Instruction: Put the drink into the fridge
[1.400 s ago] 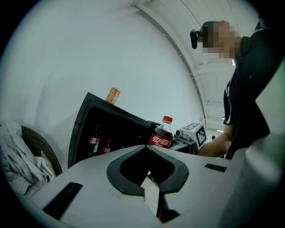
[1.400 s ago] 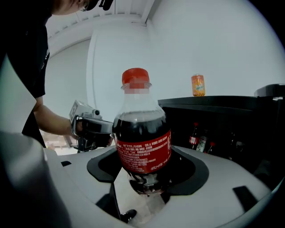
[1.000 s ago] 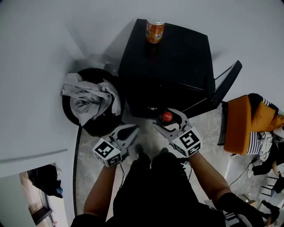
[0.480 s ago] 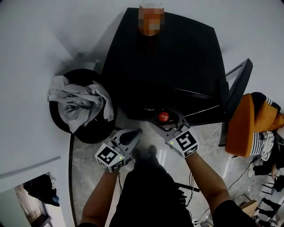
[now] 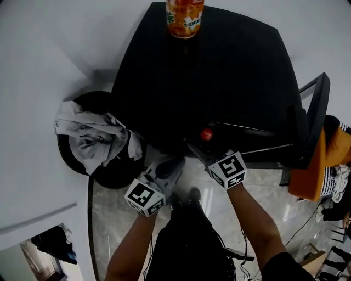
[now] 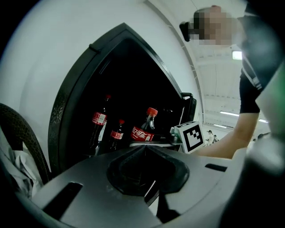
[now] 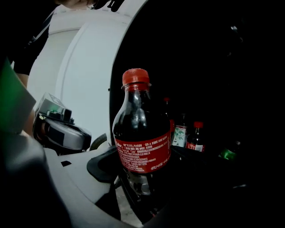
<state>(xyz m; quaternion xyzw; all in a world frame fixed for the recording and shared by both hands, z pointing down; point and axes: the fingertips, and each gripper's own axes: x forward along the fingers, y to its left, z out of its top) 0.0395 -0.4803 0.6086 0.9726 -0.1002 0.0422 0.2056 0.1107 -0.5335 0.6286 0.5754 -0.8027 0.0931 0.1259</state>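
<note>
The right gripper (image 5: 204, 148) pinches 1 cola bottle (image 7: 142, 153) upright at the fridge's (image 5: 236, 71) open near mouth (other bottles (image 7: 196, 136) stand farther inside), probably for shelving. The left gripper (image 6: 144, 151) is pressed together, empty.

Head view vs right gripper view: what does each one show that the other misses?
Head view only: the orange soda can on top of the black fridge, and the black bin holding a grey cloth. Right gripper view only: the cola bottle with its red label and dark contents, plus bottles already standing inside the fridge. Both: the cola bottle's red cap, the right gripper holding it, and the left gripper, shut and empty, beside it.
</note>
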